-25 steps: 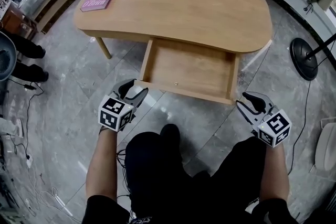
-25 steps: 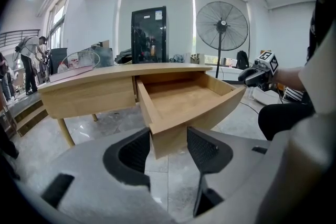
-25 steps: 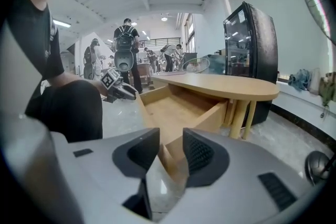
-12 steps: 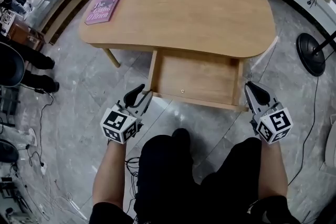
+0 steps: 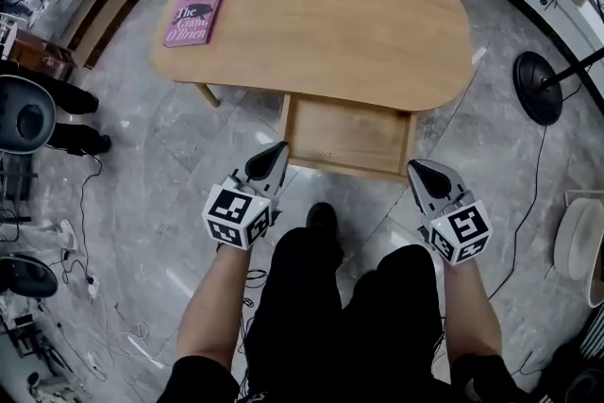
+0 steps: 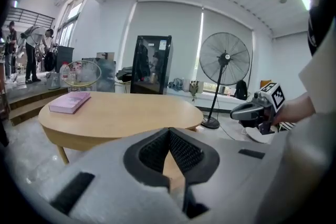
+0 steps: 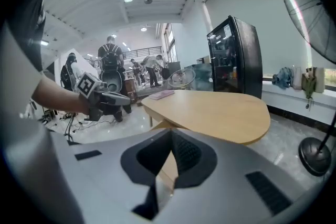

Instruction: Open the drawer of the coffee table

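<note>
Drawer [image 5: 347, 135] stands pulled out under the table's [image 5: 330, 24] near edge; I judge the job done. Left gripper [image 5: 272, 158] and right gripper [image 5: 422, 173] have just closed, both empty.

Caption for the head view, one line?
Drawer open; left gripper and right gripper, jaws just closed empty, hover in front.

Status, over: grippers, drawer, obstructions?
Left gripper, right gripper shut, empty, jaws just closed. Drawer pulled open, empty. Nothing in the way.
</note>
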